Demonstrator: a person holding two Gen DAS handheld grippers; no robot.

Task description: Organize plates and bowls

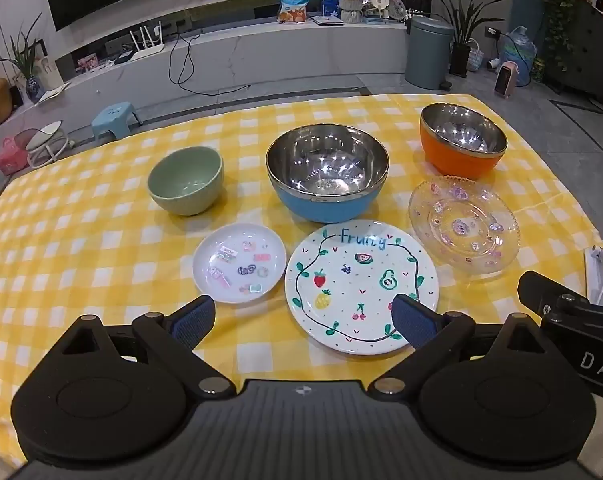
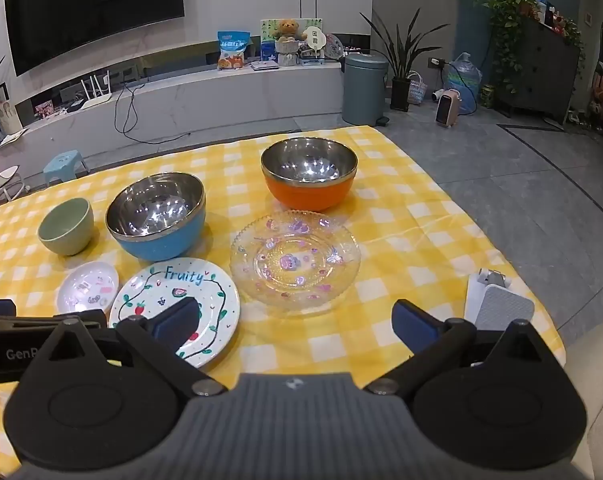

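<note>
On the yellow-checked counter (image 1: 101,240), green bowl (image 1: 186,181), blue bowl (image 1: 327,179) and orange bowl (image 1: 463,140) stand upright, mouths up, in a far row. Small white plate (image 1: 239,263), Fruity plate (image 1: 361,285) and glass plate (image 1: 464,227) lie flat nearer; round, they have no long axis. Left claw (image 1: 303,322) and right claw (image 2: 297,322) hover spread wide, empty.

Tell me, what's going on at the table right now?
Left gripper and right gripper both open, fingers empty, above the cloth. Three bowls and three plates untouched, none stacked; Fruity plate nearest. Nothing in the way.
</note>
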